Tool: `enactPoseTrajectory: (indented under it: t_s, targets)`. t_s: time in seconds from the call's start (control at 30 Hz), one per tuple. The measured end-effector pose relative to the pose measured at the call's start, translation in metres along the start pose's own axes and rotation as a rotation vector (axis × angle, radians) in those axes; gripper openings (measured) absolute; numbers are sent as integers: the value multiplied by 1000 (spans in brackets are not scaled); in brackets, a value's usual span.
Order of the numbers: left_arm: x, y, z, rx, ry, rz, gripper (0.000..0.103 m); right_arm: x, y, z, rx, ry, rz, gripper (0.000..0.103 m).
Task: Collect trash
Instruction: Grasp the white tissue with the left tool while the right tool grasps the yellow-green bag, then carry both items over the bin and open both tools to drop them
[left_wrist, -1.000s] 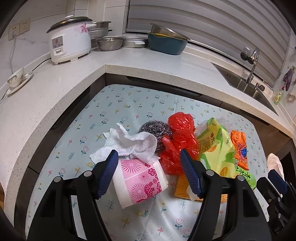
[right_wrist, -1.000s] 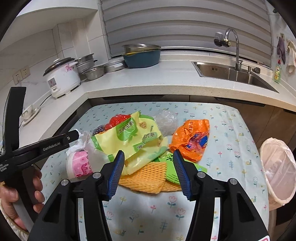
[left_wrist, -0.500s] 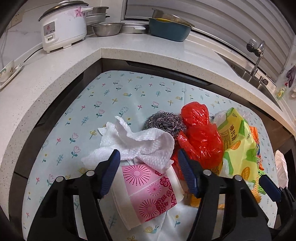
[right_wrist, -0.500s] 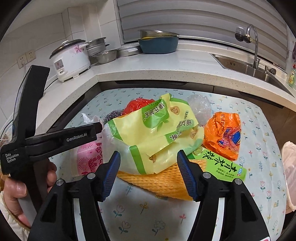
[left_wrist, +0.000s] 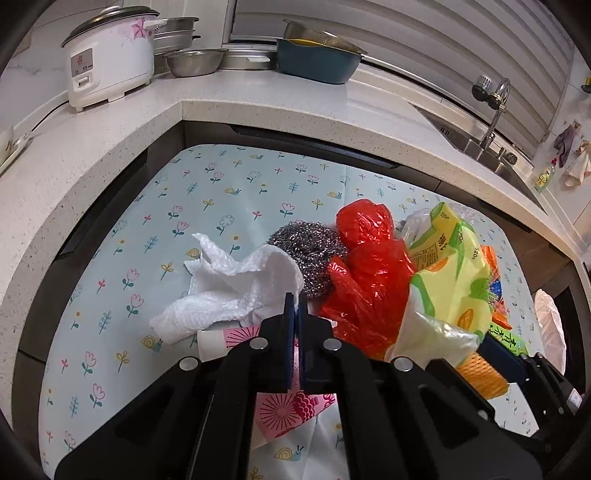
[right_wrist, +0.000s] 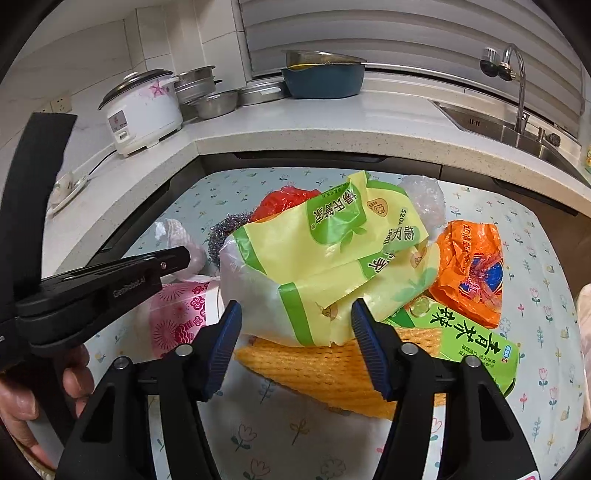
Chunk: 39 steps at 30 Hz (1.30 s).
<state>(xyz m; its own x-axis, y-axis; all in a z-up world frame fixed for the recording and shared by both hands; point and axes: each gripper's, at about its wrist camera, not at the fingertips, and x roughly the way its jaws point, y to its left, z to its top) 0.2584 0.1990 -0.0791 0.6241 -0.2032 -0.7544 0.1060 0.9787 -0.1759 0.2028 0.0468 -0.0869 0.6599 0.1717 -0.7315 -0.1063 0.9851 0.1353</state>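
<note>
Nearest, my left gripper (left_wrist: 294, 300) has its fingers closed flat together above the pink tissue pack (left_wrist: 284, 410). My right gripper (right_wrist: 295, 314) has its fingers half-open and just closing either side of the yellow-green bag (right_wrist: 332, 251); I cannot tell if they touch it. Beyond lie the paper towel (left_wrist: 236, 288), steel scourer (left_wrist: 308, 249) and red bag (left_wrist: 369, 280), heaped on the flowered surface (left_wrist: 240, 184).

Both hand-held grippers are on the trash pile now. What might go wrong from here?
1. The left hand-held gripper is shut at the edge of the crumpled white paper towel, above the pink-patterned tissue pack. What it pinches is unclear, so it may lift nothing.
2. The right hand-held gripper has just been closing with the floppy yellow-green plastic bag between its jaws. The bag lies on the orange foam net, which may drag along.
</note>
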Motion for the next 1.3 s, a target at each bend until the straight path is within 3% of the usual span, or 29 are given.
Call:
enactPoseTrajectory:
  t_s: [0.1, 0.17, 0.63, 1.03, 1.3]
  targets:
    - [-8, -6, -1, 9, -10, -12, 1, 2, -4, -1, 21, 7, 16, 10]
    - [-13, -10, -3, 14, -16, -18, 1, 0, -8, -2, 32, 5, 15, 1]
    - [-56, -46, -1, 58, -78, -65, 0, -62, -42, 7, 93, -132, -7, 1]
    - [-98, -138, -3, 182, -140, -159, 0, -138, -106, 5, 158, -248, -90, 1]
    - [-111, -210, -23, 273, -135, -235, 0, -181, -163, -14, 218, -286, -160, 1]
